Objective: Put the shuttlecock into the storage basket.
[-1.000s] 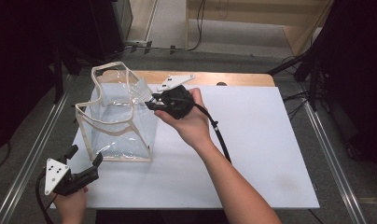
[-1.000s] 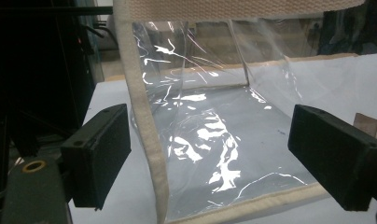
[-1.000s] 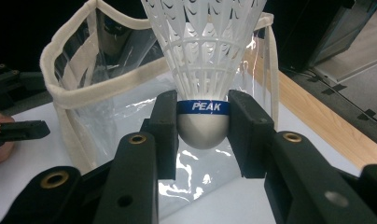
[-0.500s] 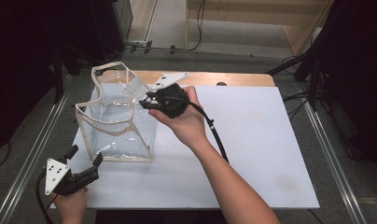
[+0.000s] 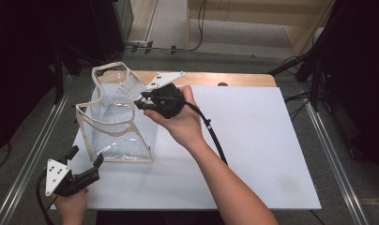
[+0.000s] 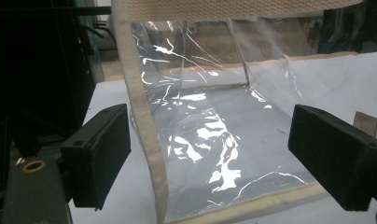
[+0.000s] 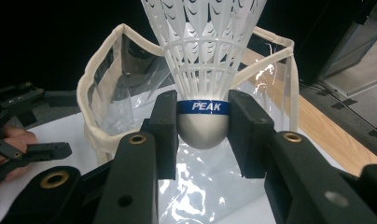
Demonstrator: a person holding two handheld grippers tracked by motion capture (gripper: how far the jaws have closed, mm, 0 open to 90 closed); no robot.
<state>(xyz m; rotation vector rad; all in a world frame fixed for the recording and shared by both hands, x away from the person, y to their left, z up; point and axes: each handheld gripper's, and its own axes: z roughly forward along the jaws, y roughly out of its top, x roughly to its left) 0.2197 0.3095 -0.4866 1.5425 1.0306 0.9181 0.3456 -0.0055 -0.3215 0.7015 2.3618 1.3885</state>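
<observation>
Right gripper view shows the right claw [image 7: 203, 128] closed on the shuttlecock [image 7: 203, 70] cork, so lower it well inside the clear bag [image 7: 130, 93] before opening, while the left claw [image 5: 87, 161] waits open.

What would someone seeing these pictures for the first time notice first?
Probably the white shuttlecock, clamped by its rounded cork base between the jaws of the right gripper, with a blue band reading PEAK. It hangs over the open top of a clear plastic bag with cream fabric edging, standing on the white table. Nearer the person, the left gripper faces the bag with its jaws open.
</observation>
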